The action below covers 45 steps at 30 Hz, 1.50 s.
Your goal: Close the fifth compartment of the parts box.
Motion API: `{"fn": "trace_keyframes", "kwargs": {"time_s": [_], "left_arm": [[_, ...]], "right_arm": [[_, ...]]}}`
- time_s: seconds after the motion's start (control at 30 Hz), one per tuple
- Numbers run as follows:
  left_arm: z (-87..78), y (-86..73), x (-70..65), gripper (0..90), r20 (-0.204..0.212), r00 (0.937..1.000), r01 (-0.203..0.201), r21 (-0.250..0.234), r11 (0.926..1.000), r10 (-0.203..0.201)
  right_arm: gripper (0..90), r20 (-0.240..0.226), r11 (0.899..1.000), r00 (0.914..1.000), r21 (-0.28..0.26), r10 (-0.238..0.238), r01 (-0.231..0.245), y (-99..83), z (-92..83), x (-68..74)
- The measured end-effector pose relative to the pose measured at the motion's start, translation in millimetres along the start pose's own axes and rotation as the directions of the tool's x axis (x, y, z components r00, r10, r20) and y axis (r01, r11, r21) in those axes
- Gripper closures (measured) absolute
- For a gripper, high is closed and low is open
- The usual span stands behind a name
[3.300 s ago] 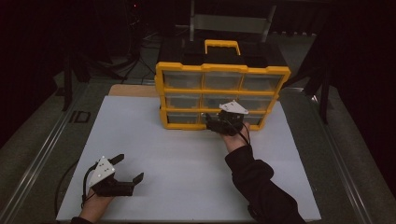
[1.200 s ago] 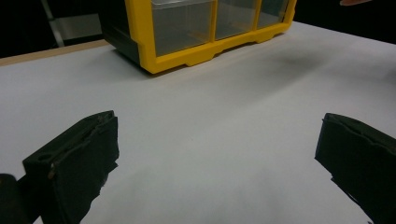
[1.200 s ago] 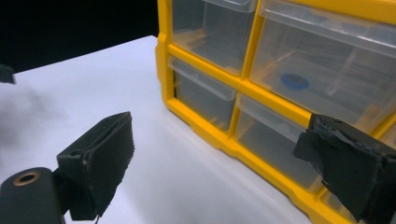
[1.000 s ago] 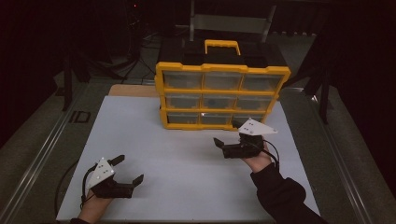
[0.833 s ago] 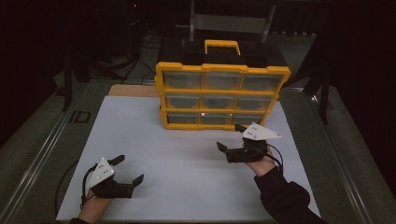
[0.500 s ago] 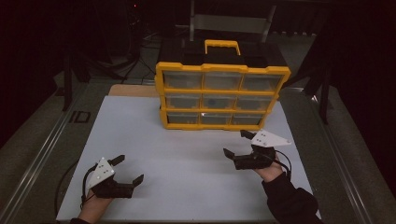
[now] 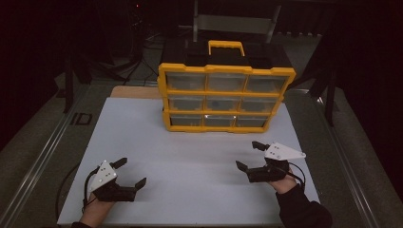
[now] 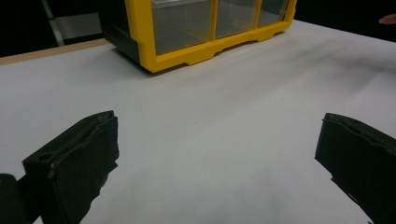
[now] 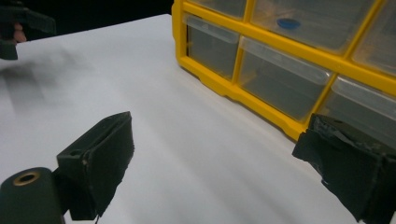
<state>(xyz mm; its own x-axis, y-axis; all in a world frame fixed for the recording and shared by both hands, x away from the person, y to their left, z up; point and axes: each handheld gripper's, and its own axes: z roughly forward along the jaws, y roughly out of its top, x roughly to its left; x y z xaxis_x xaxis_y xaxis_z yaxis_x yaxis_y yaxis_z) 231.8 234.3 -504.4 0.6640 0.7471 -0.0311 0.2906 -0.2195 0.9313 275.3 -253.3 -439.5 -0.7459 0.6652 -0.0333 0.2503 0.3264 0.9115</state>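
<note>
Right gripper (image 7: 252,156) has backed off from the bottom row of the drawer cabinet (image 7: 223,97) toward the person's side and now sits low on the white mat (image 7: 190,156), well apart from the cabinet; left gripper (image 7: 127,171) hasn't shifted from its near-left spot

Left to right: left gripper rests on the mat, jaws spread wide, nothing between them. Left gripper view has just bare mat ahead of the jaws and the cabinet's bottom-left corner (image 8: 187,44) far ahead and a bit to the right. Between both tongs, only empty mat. Cabinet stands ahead of both grippers, nearer the right one's line, 3 rows of 3 clear drawers in a yellow frame, black top with yellow handle (image 7: 226,45), all 9 drawers look pushed in. Right gripper also spread wide, empty, held by a hand (image 7: 284,183) in a dark sleeve. Right gripper view: cabinet (image 9: 261,70) ahead and to the right of the jaws, a small blue item (image 9: 288,22) inside a middle-row drawer

Judgement: looks like a rest or end pose, drawer work done or paused. Risks from here: re-approaching with jaws this wide could catch the yellow frame rather than a drawer lip; a pull on a drawer could drag the unbraced cabinet over the mat; trailing cable (image 7: 297,170) could snag on the mat edge
</note>
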Motion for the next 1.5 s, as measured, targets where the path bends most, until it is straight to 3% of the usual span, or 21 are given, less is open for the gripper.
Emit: {"fn": "trace_keyframes", "kwargs": {"time_s": [0.67, 1.2, 1.5], "left_arm": [[0.0, 0.0, -0.1, 0.0, -0.001, 1.0, 0.0, 0.0, 1.0, 0.0], [0.1, 0.1, -0.3, 0.0, -0.001, 1.0, -0.003, 0.001, 1.0, 0.003], [0.1, 0.0, -0.3, 0.0, -0.001, 1.0, -0.003, 0.001, 1.0, 0.003]], "right_arm": [[8.4, 0.017, 0.998, 0.9991, 0.04, 0.04, -0.041, -43.0, -21.3, -9.3], [8.4, 0.081, 0.995, 0.9936, 0.062, 0.079, -0.084, -70.4, -34.5, -13.7], [8.4, 0.122, 0.993, 0.991, 0.094, 0.056, -0.067, -79.2, -31.4, -12.5]]}}
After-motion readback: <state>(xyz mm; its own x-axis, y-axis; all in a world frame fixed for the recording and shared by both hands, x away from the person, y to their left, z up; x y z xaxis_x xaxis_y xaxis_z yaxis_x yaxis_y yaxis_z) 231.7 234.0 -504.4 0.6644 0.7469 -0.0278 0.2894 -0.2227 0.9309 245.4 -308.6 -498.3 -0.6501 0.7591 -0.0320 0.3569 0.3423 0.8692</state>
